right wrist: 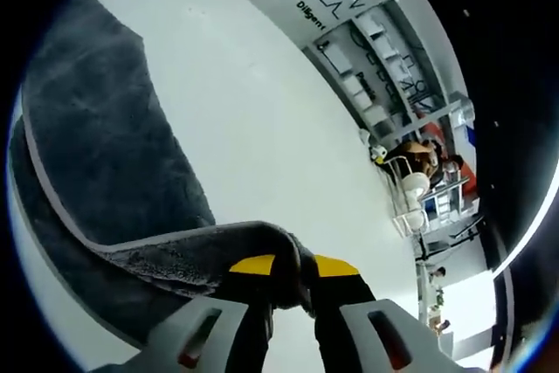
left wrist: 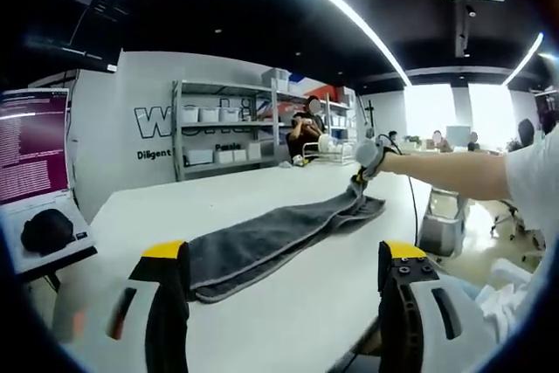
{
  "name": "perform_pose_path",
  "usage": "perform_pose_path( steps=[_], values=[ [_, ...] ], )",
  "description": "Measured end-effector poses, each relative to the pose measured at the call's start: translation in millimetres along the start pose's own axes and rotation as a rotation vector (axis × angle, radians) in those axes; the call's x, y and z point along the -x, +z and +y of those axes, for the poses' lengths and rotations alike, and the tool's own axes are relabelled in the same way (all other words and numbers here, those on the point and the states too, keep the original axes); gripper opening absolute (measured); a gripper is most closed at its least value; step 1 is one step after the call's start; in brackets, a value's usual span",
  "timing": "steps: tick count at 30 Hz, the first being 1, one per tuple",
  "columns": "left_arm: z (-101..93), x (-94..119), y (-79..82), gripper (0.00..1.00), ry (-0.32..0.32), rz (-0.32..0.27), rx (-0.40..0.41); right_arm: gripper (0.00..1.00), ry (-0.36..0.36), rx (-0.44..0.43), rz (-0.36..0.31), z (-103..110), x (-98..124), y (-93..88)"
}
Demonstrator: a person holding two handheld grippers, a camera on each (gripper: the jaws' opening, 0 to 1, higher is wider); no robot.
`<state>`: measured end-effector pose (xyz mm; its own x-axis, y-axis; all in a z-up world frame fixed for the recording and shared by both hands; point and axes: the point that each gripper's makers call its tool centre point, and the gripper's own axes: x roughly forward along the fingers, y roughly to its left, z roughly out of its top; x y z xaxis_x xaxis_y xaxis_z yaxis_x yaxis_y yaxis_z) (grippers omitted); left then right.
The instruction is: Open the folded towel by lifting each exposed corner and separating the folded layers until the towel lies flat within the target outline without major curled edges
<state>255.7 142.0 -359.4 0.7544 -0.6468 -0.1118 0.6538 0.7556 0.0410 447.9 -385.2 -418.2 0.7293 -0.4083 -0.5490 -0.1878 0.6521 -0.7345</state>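
Observation:
A long grey towel point(left wrist: 279, 233) lies folded in a narrow strip on the white table point(left wrist: 227, 198), running away from me. My left gripper point(left wrist: 283, 251) hovers open over the near end, its yellow-tipped jaws wide apart; the towel's near edge lies beside the left finger point(left wrist: 164, 255). At the far end, a person's outstretched arm holds my right gripper point(left wrist: 358, 183) down on the towel's tip. In the right gripper view, the right gripper point(right wrist: 294, 268) is shut on a raised fold of the towel point(right wrist: 105, 155), whose top layer peels up from the layer beneath.
A laptop point(left wrist: 35, 163) with a purple screen sits at the table's left edge. Shelves with white boxes point(left wrist: 218, 128) stand at the back wall, with a seated person point(left wrist: 306, 128) and a wire rack point(left wrist: 332, 150) nearby. The table's right edge drops off toward a stool point(left wrist: 441, 224).

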Motion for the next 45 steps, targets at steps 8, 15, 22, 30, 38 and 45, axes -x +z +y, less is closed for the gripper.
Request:
perform_pose_path(
  steps=[8, 15, 22, 30, 38, 45],
  values=[
    [14.8, 33.2, -0.8, 0.87, 0.097, -0.013, 0.016, 0.23, 0.012, 0.041, -0.077, -22.9, 34.6, 45.8],
    [16.7, 49.1, 1.1, 0.87, 0.143, -0.023, 0.012, 0.23, -0.011, 0.106, -0.167, -32.8, 61.5, 91.1],
    [18.9, 49.1, 2.8, 0.87, 0.138, -0.016, -0.001, 0.22, 0.026, 0.096, -0.228, -14.8, 63.7, 110.1],
    [14.1, 45.0, 5.1, 0.87, 0.121, -0.013, -0.014, 0.23, 0.160, 0.154, -0.400, 49.4, 86.7, 169.8],
    [12.7, 52.2, 8.9, 0.87, 0.114, -0.025, -0.023, 0.26, 0.391, 0.330, -0.604, 172.6, 152.0, 242.5],
    [33.7, 70.0, 8.6, 0.86, 0.170, -0.029, -0.019, 0.26, 0.564, 0.542, -0.714, 289.4, 209.2, 277.5]
  ],
)
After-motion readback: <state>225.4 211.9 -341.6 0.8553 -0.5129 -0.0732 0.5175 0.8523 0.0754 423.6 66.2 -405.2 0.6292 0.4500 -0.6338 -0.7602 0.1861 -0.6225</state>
